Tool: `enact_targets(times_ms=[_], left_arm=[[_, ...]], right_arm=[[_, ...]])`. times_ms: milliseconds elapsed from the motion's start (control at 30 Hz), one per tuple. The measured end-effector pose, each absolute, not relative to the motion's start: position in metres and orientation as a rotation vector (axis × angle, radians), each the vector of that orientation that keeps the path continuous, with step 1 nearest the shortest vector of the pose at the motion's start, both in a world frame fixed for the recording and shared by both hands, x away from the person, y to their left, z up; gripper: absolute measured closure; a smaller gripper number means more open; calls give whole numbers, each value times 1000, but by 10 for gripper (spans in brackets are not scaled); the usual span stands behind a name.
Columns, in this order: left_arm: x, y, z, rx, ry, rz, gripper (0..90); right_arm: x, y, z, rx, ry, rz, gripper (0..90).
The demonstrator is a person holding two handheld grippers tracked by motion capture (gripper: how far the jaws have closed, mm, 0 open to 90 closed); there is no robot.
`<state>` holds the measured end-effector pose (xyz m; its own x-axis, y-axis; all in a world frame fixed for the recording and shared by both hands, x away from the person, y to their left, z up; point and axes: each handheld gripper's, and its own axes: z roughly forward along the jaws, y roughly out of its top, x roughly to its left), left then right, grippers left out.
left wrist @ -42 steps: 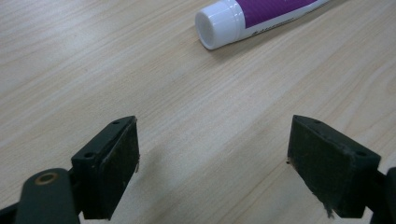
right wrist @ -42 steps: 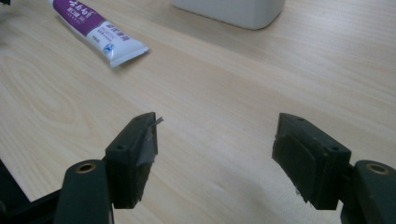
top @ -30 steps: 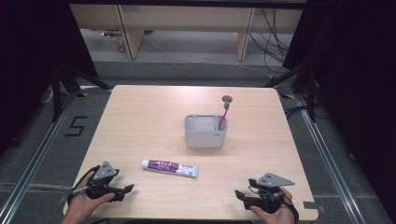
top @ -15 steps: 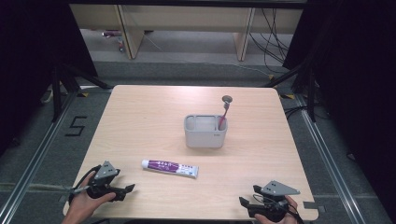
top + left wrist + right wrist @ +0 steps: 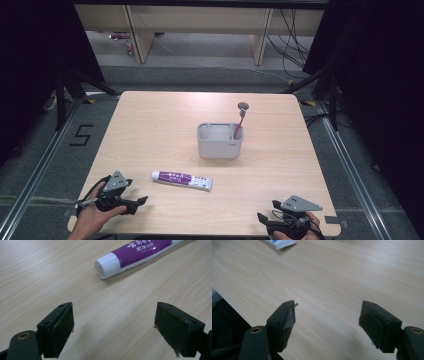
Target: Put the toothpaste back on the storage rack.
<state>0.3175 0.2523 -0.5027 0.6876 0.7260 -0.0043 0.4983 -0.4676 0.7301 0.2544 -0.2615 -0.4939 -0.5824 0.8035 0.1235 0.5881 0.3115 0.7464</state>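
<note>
A purple and white toothpaste tube (image 5: 182, 180) lies flat on the wooden table (image 5: 165, 125), its white cap (image 5: 108, 265) toward the left. Behind it stands a grey holder (image 5: 220, 141) with a red toothbrush (image 5: 239, 119) upright in its right side. My left gripper (image 5: 139, 204) rests at the front left, open and empty, aimed at the tube's cap a short way off. At the front right edge my right gripper (image 5: 267, 220) is open over bare wood, with the tube's flat end (image 5: 280, 243) far ahead.
The table's front edge (image 5: 244, 315) runs just under my right gripper. Dark floor with rails surrounds the table, and wooden furniture legs (image 5: 137, 35) and cables stand behind it.
My right gripper has pulled back toward the table's front edge and a little right. The left gripper has barely shifted. Tube, holder and toothbrush stay put.
</note>
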Motion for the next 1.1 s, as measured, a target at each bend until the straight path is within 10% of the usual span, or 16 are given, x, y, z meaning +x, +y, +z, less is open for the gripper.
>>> enact_targets(times_ms=[1100], left_arm=[[380,150,-456,2578,437,285,223]], right_arm=[[253,-258,-494,1236,2371,1141,300]])
